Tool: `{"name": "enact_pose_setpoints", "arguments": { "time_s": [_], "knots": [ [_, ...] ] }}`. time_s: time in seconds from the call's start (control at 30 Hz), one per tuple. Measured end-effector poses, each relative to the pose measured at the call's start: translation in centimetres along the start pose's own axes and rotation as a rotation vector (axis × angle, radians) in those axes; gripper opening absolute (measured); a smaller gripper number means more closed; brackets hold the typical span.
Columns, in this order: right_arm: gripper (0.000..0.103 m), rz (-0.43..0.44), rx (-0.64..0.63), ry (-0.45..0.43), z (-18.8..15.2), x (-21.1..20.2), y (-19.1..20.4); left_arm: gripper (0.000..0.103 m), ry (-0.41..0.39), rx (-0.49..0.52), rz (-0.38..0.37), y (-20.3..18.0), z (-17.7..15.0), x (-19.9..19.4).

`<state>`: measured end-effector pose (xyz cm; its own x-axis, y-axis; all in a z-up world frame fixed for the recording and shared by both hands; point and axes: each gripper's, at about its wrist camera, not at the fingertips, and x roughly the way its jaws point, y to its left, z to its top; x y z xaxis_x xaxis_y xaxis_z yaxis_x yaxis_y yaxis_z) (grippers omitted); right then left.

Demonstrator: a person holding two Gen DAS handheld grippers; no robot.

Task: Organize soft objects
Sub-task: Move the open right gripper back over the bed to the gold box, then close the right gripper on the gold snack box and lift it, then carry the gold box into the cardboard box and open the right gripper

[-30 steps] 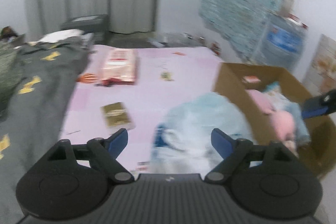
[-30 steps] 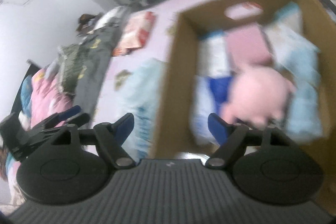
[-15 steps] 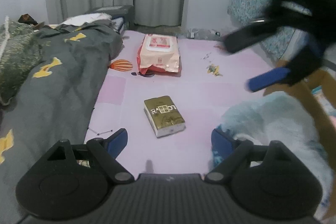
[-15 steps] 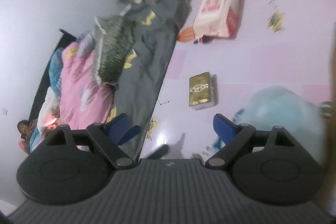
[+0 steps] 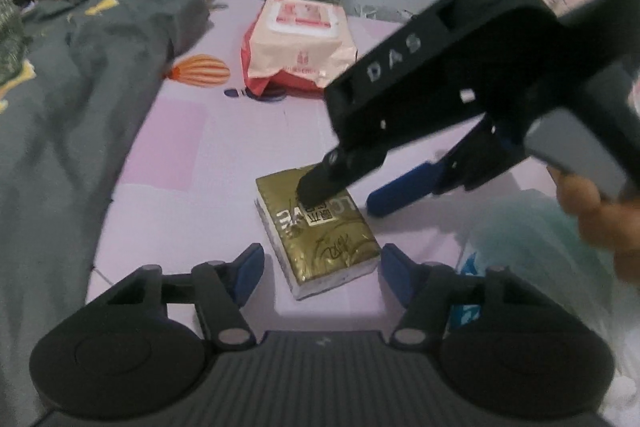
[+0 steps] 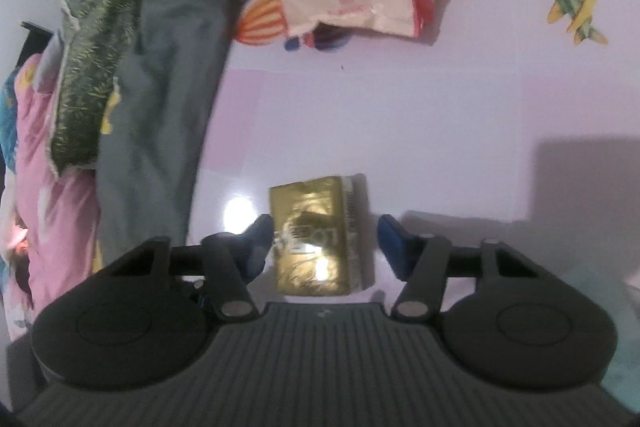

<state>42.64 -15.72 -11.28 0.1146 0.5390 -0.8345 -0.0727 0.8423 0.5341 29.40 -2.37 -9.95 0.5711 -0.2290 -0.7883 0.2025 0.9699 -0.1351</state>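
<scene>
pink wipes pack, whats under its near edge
The pink wipes pack lies on the lilac mat. Its near edge overlaps printed pictures: an orange striped balloon shows beside it, and dark blue and red shapes peek out. The rest of that print is covered.

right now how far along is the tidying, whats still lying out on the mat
Nothing looks put away in these views. In hand: both grippers are closing around the gold tissue pack, the right gripper straddling it and the left gripper at its near end; no firm grip shows yet. Still out: the pink wipes pack and the light blue plush.
</scene>
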Motion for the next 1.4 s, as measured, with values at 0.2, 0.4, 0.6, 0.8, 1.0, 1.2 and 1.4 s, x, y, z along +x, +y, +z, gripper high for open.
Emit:
{"name": "enact_pose_setpoints", "arguments": {
  "time_s": [0.2, 0.4, 0.6, 0.8, 1.0, 1.2, 1.4],
  "knots": [
    [0.045, 0.041, -0.026, 0.009, -0.5, 0.9, 0.1, 0.061, 0.009, -0.038, -0.023, 0.3, 0.3, 0.3],
    [0.042, 0.076, -0.041, -0.018, -1.5, -1.8, 1.0, 0.061, -0.036, -0.019, -0.013, -0.9, 0.5, -3.2],
    [0.042, 0.125, -0.064, -0.094, -4.4, -8.0, 1.6, 0.061, -0.109, 0.041, -0.015, -4.9, 0.6, -8.8],
    [0.042, 0.151, -0.047, -0.213, -9.2, -17.1, -1.1, 0.061, -0.187, 0.155, -0.078, -12.3, 0.2, -13.8],
    [0.043, 0.124, 0.045, -0.323, -16.1, -26.3, -7.5, 0.062, -0.208, 0.293, -0.200, -22.0, -1.4, -16.0],
    [0.044, 0.080, 0.197, -0.388, -24.2, -31.9, -15.4, 0.062, -0.149, 0.434, -0.336, -31.3, -4.5, -16.2],
    [0.044, 0.025, 0.341, -0.387, -31.4, -34.1, -22.3, 0.063, -0.013, 0.527, -0.442, -37.3, -7.5, -13.8]
  ]
}}
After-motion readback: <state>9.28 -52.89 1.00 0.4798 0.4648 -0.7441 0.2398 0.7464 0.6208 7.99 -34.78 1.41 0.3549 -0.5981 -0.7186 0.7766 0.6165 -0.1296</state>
